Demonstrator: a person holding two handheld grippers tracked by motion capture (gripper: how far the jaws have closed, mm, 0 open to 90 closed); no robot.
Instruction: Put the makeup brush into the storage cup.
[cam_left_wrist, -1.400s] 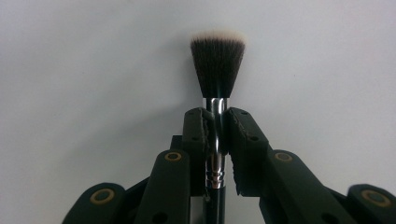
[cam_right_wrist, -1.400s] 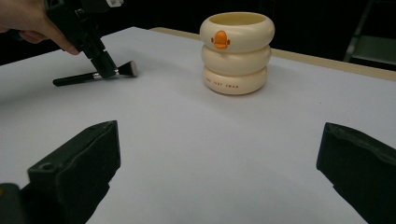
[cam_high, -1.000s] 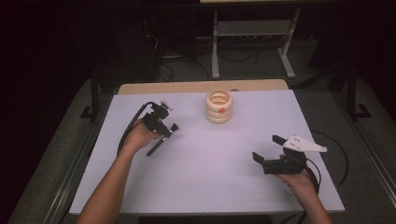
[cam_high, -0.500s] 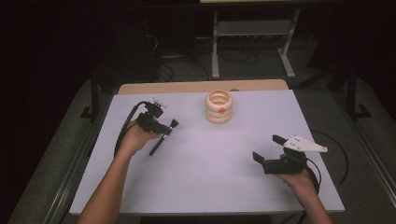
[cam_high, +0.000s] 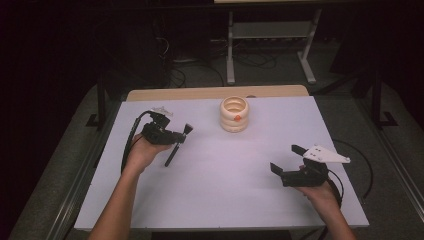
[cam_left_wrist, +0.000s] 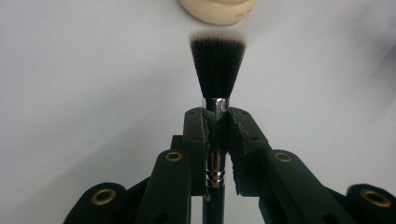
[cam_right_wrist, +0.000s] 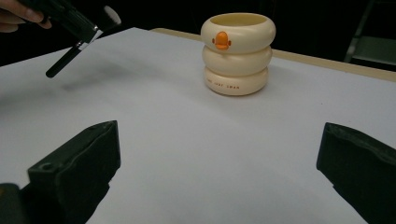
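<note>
A cream ringed cup (cam_high: 234, 114) with an orange mark stands upright at the back middle of the white table (cam_high: 220, 175). My left gripper (cam_high: 181, 135) is shut on a black makeup brush (cam_left_wrist: 217, 70), clamped at its silver ferrule with the bristles pointing toward the cup (cam_left_wrist: 217, 8). The brush (cam_high: 177, 143) hangs above the table's left side, its handle slanting down. My right gripper (cam_high: 285, 158) rests near the front right, open, with nothing between its jaws. In the right gripper view the cup (cam_right_wrist: 238, 53) stands ahead and the brush (cam_right_wrist: 79, 41) is at upper left.
A wooden strip (cam_high: 215, 93) runs along the table's far edge. Beyond it stand a metal stand (cam_high: 272, 35) and loose cables on a dark floor. Cables trail from both grippers.
My left gripper has lifted and turned with the brush, shifting slightly left and raising the bristle end toward the cup. The right gripper has stayed where it was.
</note>
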